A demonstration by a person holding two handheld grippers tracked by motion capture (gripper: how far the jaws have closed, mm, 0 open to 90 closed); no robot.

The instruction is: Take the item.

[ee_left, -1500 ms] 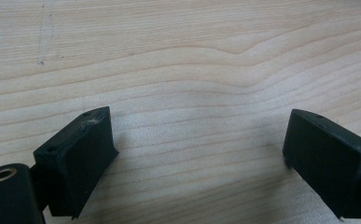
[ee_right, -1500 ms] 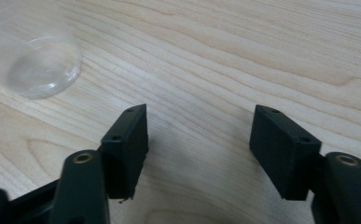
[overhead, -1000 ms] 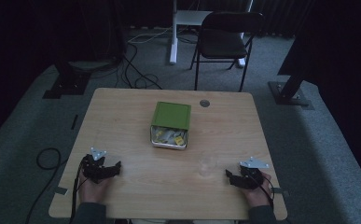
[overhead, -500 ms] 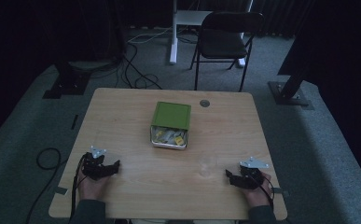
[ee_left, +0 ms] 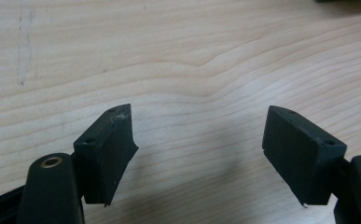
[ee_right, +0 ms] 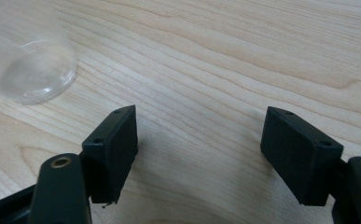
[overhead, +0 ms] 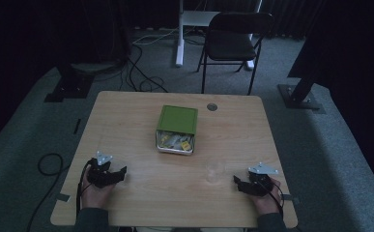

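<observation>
Pale wooden tabletop. A green-lidded box sits just above centre; a clear plastic cup stands at five o'clock from it, near the front edge.

a pale, light-wood tabletop with fine wavy brown grain lines running across it. near its middle, a box with a flat olive-green lid and a whitish body, holding small pieces in yellow and pale tones. a clear, colourless plastic cup with a faintly milky shine. the left gripper and the right gripper are matte black, each topped by a light grey plate; the fingers are black with tiny pale scuffs, and a brass-coloured ring sits at each joint. beyond the tabletop, grey carpet floor and a black folding chair.
</observation>
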